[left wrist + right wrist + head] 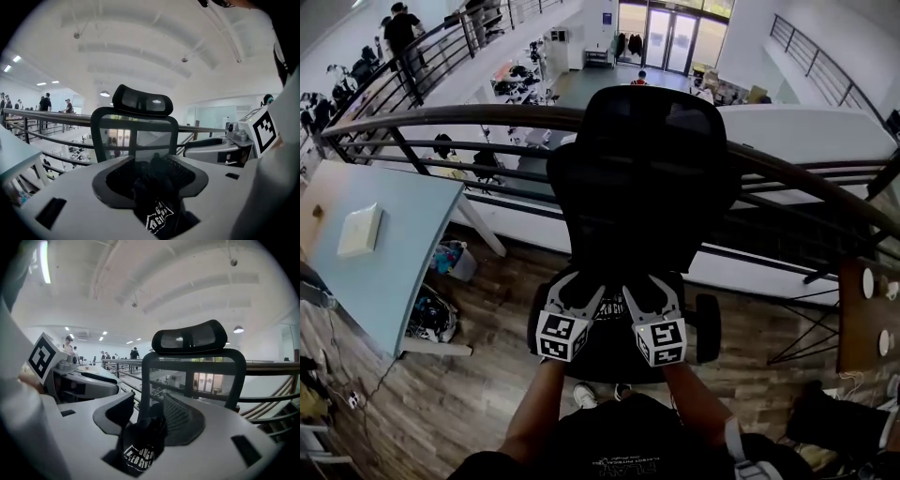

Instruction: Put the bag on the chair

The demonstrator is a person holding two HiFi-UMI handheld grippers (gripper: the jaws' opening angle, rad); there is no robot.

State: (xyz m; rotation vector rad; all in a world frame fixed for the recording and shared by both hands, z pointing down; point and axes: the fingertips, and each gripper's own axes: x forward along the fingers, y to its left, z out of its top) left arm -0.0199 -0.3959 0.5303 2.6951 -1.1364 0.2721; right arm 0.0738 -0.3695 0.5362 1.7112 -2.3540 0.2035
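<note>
Wood-plank flooring (487, 394) covers a bright upper landing, edged by a dark curved railing (487, 117) that overlooks a lower floor with desks and glass doors (670, 37) at the far end. People (401, 33) stand on a walkway in the far-left corner. At the left, a pale blue desk (403, 234) holds a flat cream-coloured box (359, 230) near its left edge, and bags and clutter (431, 314) lie on the floor under its right edge.

In the middle, a black mesh office chair (642, 187) with a headrest stands with its back to the railing. A person faces it, both arms held out over the front edge of the seat (609, 367).

The left gripper (581, 291) is clamped on bunched black fabric with white print, the bag (157, 206). Just beside it, the right gripper (645, 292) is clamped on another part of the same bag. The bag hangs between them above the seat's front edge, barely visible against the dark seat from above.

At the far right, a brown table (853, 319) carries small white round items (868, 282) along its left edge.
</note>
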